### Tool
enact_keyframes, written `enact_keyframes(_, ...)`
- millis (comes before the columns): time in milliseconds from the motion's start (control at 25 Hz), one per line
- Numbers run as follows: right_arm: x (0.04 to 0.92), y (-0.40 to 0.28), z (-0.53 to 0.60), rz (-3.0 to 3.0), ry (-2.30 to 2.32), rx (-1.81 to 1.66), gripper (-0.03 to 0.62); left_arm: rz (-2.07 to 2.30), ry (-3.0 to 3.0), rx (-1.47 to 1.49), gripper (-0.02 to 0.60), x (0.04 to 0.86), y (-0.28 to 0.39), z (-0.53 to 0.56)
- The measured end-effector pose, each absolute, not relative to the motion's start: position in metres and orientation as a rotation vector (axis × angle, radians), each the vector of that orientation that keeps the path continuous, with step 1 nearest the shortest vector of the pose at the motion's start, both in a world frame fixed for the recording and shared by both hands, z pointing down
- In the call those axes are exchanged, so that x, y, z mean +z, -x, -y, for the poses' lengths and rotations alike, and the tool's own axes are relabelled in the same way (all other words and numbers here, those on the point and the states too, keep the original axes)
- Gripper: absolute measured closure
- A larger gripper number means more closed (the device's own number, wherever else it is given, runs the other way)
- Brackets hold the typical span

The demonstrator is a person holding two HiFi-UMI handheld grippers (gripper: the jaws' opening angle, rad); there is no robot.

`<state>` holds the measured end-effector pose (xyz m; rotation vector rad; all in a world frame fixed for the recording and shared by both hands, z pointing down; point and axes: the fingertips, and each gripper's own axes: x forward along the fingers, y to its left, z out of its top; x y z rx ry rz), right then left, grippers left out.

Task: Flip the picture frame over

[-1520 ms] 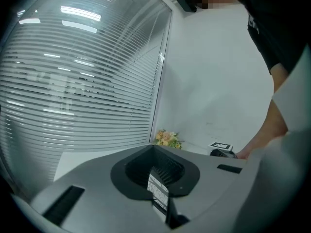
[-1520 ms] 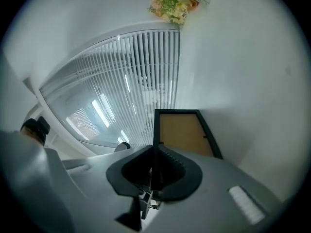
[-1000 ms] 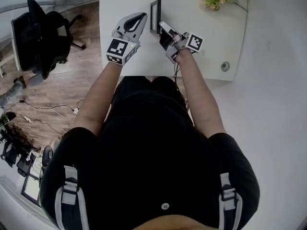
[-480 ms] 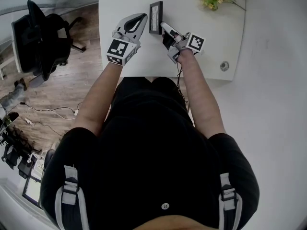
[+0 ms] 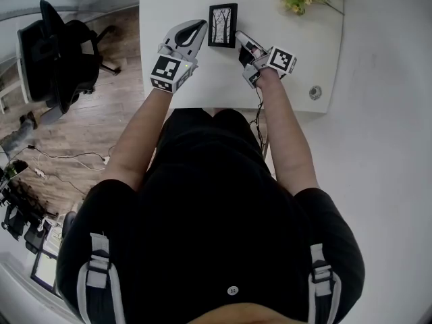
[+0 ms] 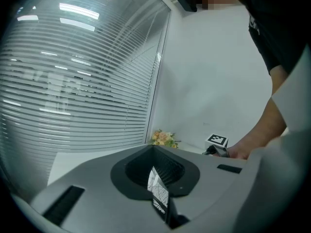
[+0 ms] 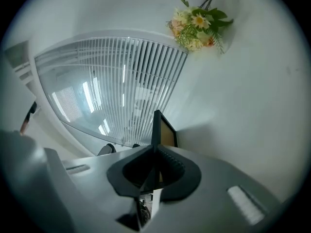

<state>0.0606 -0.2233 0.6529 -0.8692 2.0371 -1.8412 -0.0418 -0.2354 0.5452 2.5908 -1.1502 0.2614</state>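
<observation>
Head view: finds the picture frame toward the far side of the white counter, picture side up, long axis running near to far. Places it squarely between the two claws, with the left claw tip-on against the left long edge and the right claw on the near right corner. Leaves open whether the frame rests flat on the counter or hangs just above it.

Left gripper view: shows jaws drawn in to a slit with a strip of the frame's printed side inside. Looks like a pinch on that left edge.

Right gripper view: looks along the frame edge-on, brown back to the right, running straight out past the tip. Shows jaws pressed onto the thin rim, having just closed a little further on it.

Judging from this: seems flipped already, with only settling flat and letting go left. Calls for each claw to back off sideways, away from the long axis. Puts neither hand nearer than the other.
</observation>
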Motion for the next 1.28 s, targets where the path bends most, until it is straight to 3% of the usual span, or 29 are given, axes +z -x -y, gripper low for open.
enact_keyframes(720, 0.682, -0.081, 0.224, -2.005, 0.969, -1.875, 0.559, 1.147, -2.572, 0.252, 0.575, 0.551, 0.047, 0.224)
enact_keyframes(1280, 0.646, -0.06, 0.221, -2.308, 1.016, -1.745, 0.559, 1.157, -2.593, 0.259, 0.575, 0.538, 0.048, 0.216)
